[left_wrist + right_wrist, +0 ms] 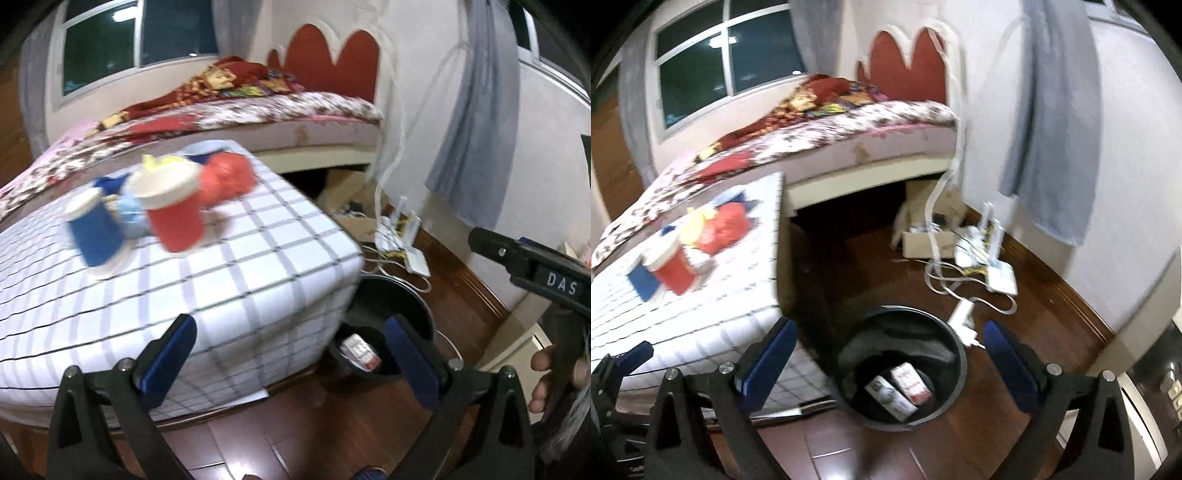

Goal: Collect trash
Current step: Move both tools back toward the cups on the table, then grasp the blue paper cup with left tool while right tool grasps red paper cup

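Both pairs of tongs stand wide apart with nothing between their blue pads. The left tongs [290,358] hang over the near corner of the desk [258,295], which is covered in a white checked cloth; the right tongs [886,360] hang above the black bin [955,354] that stands on the wooden floor [1052,314] just beside that corner. In the left wrist view a hand [550,384] shows at the right edge, holding the other black tool.

At the bottom of the bin lie two small cartons [899,387], side by side, white with red print.

Farther back on the desk, toward its far edge, the remaining trash sits in a blurred cluster: a blue paper cup [94,230], a red paper cup [173,210] just beside it, a crumpled red bag [229,177] behind them, and scraps of yellow and pale blue among them.

On the floor past the bin lie white cables and a white router [997,275]. Beyond the desk is a bed [868,122] with a floral cover.
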### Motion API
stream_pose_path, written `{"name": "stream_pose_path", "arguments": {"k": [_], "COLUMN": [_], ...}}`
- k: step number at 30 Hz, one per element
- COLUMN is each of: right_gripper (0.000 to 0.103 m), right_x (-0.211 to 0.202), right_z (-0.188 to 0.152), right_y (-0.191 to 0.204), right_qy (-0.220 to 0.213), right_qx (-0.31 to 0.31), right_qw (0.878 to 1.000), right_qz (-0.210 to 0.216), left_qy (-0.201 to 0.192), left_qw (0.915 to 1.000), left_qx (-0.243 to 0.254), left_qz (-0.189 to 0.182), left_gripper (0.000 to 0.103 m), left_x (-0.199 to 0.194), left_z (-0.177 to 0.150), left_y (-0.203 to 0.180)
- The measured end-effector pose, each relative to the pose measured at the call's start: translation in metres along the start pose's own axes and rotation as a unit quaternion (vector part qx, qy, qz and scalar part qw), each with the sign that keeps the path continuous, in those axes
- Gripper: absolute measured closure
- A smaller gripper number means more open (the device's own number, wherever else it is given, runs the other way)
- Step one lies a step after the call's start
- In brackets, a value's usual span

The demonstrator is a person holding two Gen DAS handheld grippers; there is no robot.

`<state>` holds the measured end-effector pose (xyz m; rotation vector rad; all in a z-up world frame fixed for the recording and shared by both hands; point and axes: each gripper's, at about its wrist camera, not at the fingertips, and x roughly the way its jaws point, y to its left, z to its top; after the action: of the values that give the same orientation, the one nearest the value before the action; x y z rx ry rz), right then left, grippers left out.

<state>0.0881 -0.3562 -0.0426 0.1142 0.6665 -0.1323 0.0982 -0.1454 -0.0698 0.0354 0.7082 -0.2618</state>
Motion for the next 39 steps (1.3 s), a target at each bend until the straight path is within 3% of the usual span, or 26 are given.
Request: {"name": "stream_pose_path", "arguments": {"k": [6,9,21,25,33,35,37,39], "right_gripper": [0.001,0.001,0.001,0.001,0.006,0.010,0.012,0.012], "right_x": [-0.003,-0.002,-0.007,-0.001,0.018,0.029,0.041,0.053], "right_z": [0.007,0.009,0.018,0.020,0.020,0.020,0.020,0.020], "right_y": [0.063,0.089,0.156,0.175,0.210,0.217,0.222,0.226], "right_qy": [-0.020,-0.011,-0.019,-0.017,-0.016,-0.008,-0.001,0.005], "right_qx": [-0.042,-0.064,-0.101,-0.115,-0.146,-0.149,-0.151,-0.153], "right_qw": [0.998,0.997,0.992,0.989,0.983,0.982,0.982,0.981], "right_qz": [0.041,0.037,0.073,0.088,0.110,0.113,0.116,0.116], "left_qy": [-0.017,-0.027,-0.055,-0.058,-0.056,-0.054,-0.047,-0.039], "left_qw": [0.9985,0.9969,0.9900,0.9895,0.9888,0.9889,0.9902,0.9912], "left_qx": [-0.029,-0.042,-0.086,-0.105,-0.106,-0.108,-0.105,-0.103], "left_qz": [0.042,0.060,0.098,0.081,0.089,0.086,0.079,0.074], "left_gripper": [0.001,0.001,0.001,0.005,0.007,0.010,0.021,0.022], "left_x": [-0.018,-0.026,-0.047,-0.048,-0.034,-0.027,-0.017,-0.003], "left_z": [0.001,0.001,-0.004,-0.005,-0.004,-0.002,0.000,0.004], "left_y": [0.057,0.083,0.150,0.168,0.188,0.191,0.193,0.193]}}
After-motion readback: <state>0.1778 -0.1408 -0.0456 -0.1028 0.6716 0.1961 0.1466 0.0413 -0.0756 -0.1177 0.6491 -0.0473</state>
